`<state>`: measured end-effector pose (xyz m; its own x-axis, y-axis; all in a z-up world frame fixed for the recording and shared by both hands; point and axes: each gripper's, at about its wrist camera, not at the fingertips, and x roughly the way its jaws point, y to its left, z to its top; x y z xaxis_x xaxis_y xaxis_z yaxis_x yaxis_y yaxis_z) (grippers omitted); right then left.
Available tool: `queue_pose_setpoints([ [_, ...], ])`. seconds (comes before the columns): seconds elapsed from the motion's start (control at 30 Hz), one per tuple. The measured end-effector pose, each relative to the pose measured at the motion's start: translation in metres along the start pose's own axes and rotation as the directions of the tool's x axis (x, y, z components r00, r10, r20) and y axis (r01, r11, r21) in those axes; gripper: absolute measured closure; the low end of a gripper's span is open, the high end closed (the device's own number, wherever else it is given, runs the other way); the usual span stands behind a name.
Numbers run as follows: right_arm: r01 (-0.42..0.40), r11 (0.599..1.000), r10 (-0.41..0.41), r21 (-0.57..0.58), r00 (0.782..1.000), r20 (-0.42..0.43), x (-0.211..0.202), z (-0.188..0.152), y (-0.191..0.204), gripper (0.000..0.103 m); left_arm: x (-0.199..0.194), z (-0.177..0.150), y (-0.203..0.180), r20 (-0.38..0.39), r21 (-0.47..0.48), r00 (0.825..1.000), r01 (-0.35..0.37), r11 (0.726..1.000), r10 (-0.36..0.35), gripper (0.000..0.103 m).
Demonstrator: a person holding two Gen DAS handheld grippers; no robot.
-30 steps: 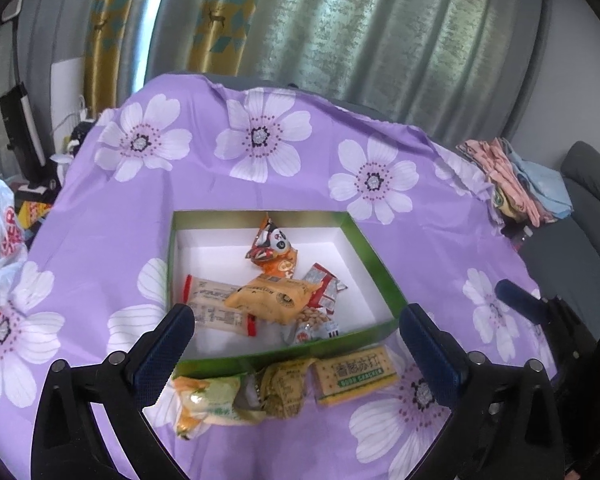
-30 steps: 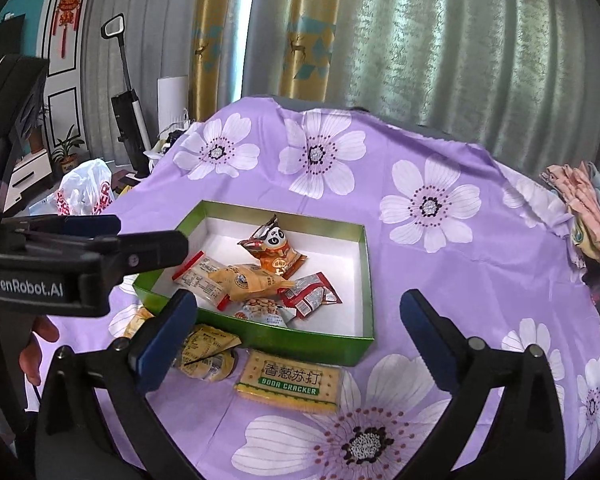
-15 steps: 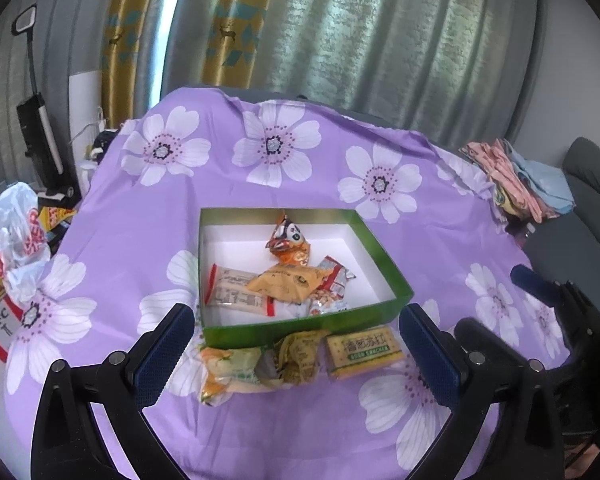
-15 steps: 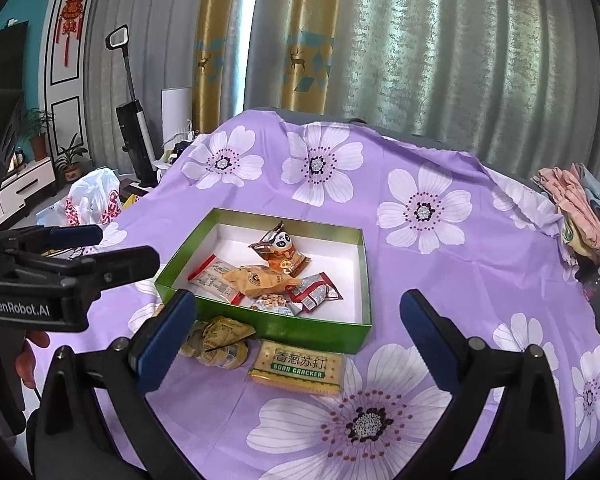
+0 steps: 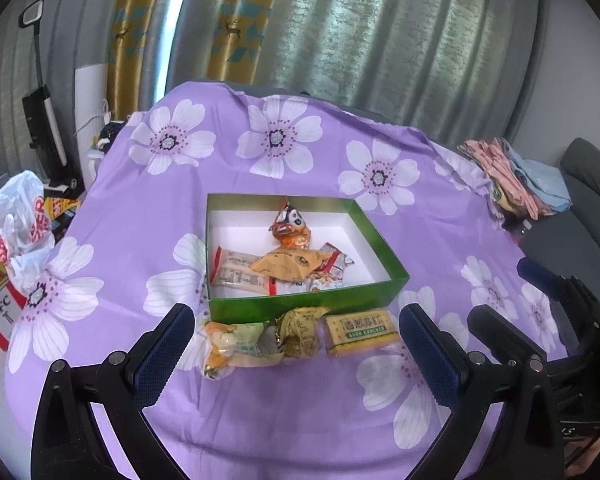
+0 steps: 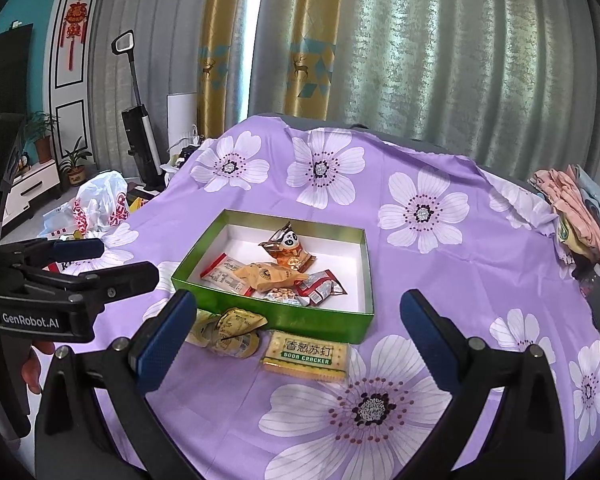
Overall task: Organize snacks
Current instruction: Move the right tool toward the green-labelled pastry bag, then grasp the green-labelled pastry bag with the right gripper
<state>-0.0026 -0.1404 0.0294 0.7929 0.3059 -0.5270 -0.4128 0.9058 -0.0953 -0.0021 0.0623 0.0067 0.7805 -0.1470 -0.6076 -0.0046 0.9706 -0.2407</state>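
Note:
A green box (image 5: pixel 300 307) (image 6: pixel 268 320) with a white floor sits mid-table and holds several snack packets, among them a panda packet (image 5: pixel 290 226) (image 6: pixel 288 246) and an orange packet (image 5: pixel 286 265) (image 6: pixel 270 276). Three packets lie outside along its near wall: a soda cracker pack (image 5: pixel 360 331) (image 6: pixel 306 354), a crumpled yellow-green packet (image 5: pixel 300 332) (image 6: pixel 230 330) and an orange-print packet (image 5: pixel 232 346). My left gripper (image 5: pixel 296 354) hangs open above and before these, holding nothing. My right gripper (image 6: pixel 296 344) is open too, with nothing between its fingers. The left gripper's body (image 6: pixel 60 292) shows at the left of the right wrist view.
A purple flowered cloth (image 5: pixel 276 148) (image 6: pixel 420 216) covers the table. Folded clothes (image 5: pixel 512 176) (image 6: pixel 576 208) lie at the right edge. White plastic bags (image 5: pixel 16 224) (image 6: pixel 100 204) and a floor cleaner (image 6: pixel 140 148) stand on the floor at left. A grey sofa (image 5: pixel 588 200) is right.
Both grippers have drawn back and up from the box, so the box and the three packets look smaller and farther. Both stay open. No snack has moved.

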Motion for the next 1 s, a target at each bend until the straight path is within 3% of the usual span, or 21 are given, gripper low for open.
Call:
queue_pose_setpoints([
  [0.3, -0.008, 1.0, 0.008, 0.003, 1.0, -0.017, -0.003, -0.008, 0.008, 0.001, -0.006, -0.017, 0.003, -0.02, -0.008, 1.0, 0.002, 1.0, -0.002, 0.001],
  [0.67, -0.113, 0.993, 0.115, 0.02, 0.986, -0.122, 0.026, -0.036, 0.019, 0.001, 0.023, -0.047, 0.047, -0.132, -0.092, 0.991, -0.043, 0.995, 0.031, 0.001],
  [0.8, -0.202, 0.977, 0.21, 0.067, 0.963, -0.169, 0.043, -0.054, 0.024, 0.001, 0.037, -0.062, 0.064, -0.179, -0.13, 0.984, -0.048, 0.99, 0.024, 0.001],
  [1.0, -0.353, 0.928, 0.37, 0.117, 0.907, -0.202, 0.067, -0.073, 0.044, 0.002, 0.053, -0.074, 0.079, -0.22, -0.166, 0.975, -0.018, 0.986, -0.019, 0.001],
])
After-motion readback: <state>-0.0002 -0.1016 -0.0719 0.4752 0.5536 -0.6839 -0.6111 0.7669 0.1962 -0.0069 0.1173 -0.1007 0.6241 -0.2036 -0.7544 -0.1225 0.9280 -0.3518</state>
